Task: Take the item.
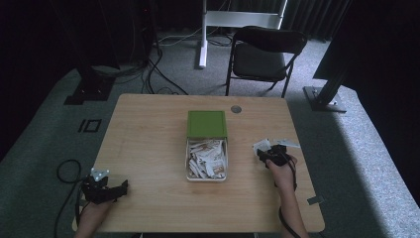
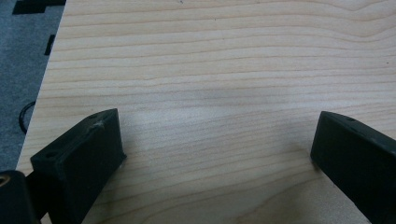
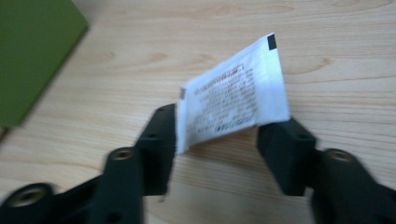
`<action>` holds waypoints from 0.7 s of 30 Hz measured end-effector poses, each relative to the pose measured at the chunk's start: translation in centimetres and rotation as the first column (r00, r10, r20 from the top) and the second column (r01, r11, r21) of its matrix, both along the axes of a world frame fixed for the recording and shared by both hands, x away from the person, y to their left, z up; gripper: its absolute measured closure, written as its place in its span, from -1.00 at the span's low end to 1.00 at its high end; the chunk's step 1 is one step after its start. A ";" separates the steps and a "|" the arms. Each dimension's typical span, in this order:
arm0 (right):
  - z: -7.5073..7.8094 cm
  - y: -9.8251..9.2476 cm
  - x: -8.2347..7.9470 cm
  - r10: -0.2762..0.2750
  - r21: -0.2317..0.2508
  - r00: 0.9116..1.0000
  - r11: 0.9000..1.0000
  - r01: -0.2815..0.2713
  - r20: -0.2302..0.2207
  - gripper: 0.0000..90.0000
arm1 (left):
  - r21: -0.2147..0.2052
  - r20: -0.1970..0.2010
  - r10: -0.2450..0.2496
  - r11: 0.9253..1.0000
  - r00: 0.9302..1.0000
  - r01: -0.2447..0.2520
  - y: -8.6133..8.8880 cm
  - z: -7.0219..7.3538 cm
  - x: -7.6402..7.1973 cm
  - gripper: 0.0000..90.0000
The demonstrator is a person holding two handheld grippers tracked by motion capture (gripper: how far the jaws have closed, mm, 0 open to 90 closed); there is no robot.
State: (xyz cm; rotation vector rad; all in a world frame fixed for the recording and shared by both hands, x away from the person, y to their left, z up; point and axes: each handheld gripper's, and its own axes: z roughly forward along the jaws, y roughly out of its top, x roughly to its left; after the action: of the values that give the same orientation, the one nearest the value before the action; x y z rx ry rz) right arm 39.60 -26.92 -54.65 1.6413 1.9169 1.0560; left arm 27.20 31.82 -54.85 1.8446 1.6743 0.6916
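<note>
One white sachet [image 3: 233, 100] sits clamped across the right gripper [image 3: 217, 135], over the table's [image 1: 148, 148] right edge, beside the open box [image 1: 206, 158]; the left gripper [image 2: 217, 144] gapes empty near the front-left corner.

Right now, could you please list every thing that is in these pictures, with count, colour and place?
table: one, light wood, centre
box: one, white, open, table centre, full of sachets
lid: one, green, touching the box's far end
sachet: one, white with print, between the right gripper's fingers
disc: one, grey, far table edge
chair: one, black, behind table
left gripper: black, open, near-left table corner
right gripper: black, right of box
</note>
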 end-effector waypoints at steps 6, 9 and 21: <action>-0.4 -0.6 -0.3 -0.011 -0.017 1.000 1.000 0.011 0.008 -0.42 | 0.000 0.000 0.000 1.000 1.000 0.000 0.0 0.0 0.0 -0.94; -0.3 -0.9 -0.7 -0.019 -0.044 1.000 0.999 0.020 0.025 -0.54 | 0.000 0.000 0.000 1.000 1.000 0.000 0.0 0.0 0.0 -0.94; 0.5 -1.8 -2.7 0.010 -0.042 0.999 0.999 -0.009 0.031 -0.63 | 0.000 0.000 0.000 1.000 1.000 0.000 0.0 0.0 0.0 -0.94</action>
State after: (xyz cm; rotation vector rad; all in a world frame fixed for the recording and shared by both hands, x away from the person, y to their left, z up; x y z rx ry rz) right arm 36.89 -28.73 -54.16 1.5855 1.9163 1.0322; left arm 27.20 31.83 -54.85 1.8451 1.6745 0.6915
